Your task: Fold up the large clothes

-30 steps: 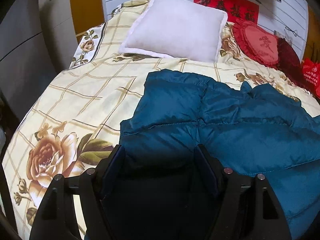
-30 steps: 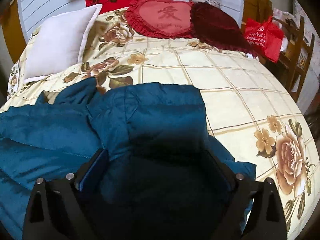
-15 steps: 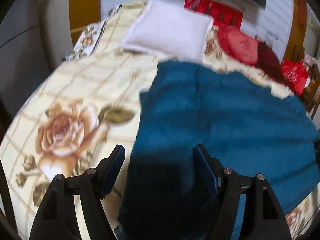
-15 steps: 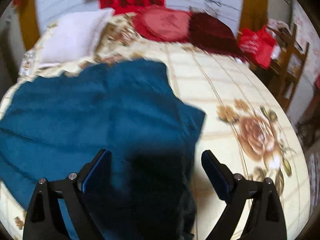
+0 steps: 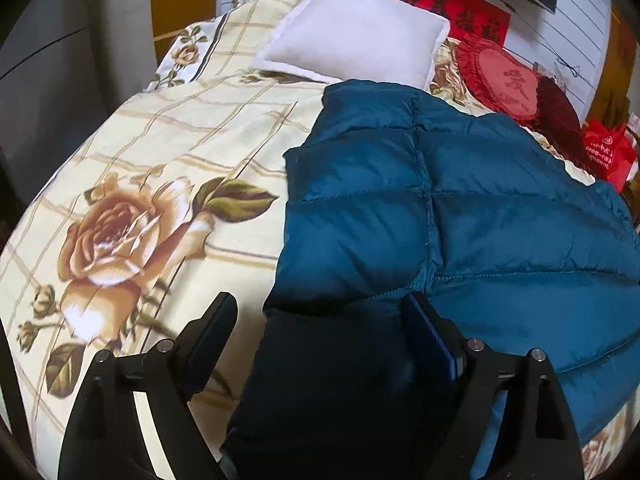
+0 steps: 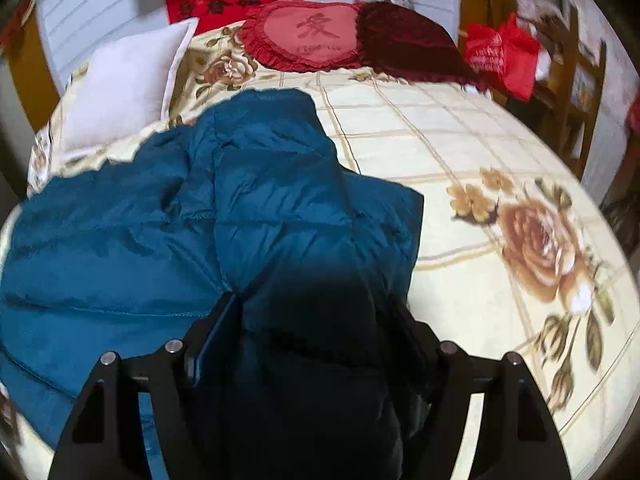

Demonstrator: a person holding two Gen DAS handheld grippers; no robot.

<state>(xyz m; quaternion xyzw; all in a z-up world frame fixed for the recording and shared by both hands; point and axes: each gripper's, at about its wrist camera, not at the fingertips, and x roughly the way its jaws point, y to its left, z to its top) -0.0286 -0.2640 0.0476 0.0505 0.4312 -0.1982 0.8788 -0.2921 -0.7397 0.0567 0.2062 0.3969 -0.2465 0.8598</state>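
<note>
A teal quilted down jacket (image 5: pixel 472 216) lies spread on a bed with a cream floral cover (image 5: pixel 168 168). It also shows in the right wrist view (image 6: pixel 168 224). My left gripper (image 5: pixel 320 320) stands open over the jacket's near left edge, with dark jacket fabric lying between its fingers. My right gripper (image 6: pixel 316 320) stands open over the jacket's near right edge, with a dark fold of fabric filling the gap between its fingers. Neither pair of fingers presses the fabric.
A white pillow (image 5: pixel 352 36) lies at the head of the bed. A red heart cushion (image 6: pixel 308 36) and a dark red cushion (image 6: pixel 404 40) lie beside it. A red bag (image 6: pixel 500 56) hangs by a wooden chair at the right.
Both grippers swept toward the foot of the bed and the jacket was pulled out flatter. The views have steadied again, with the fingers still apart over the hem.
</note>
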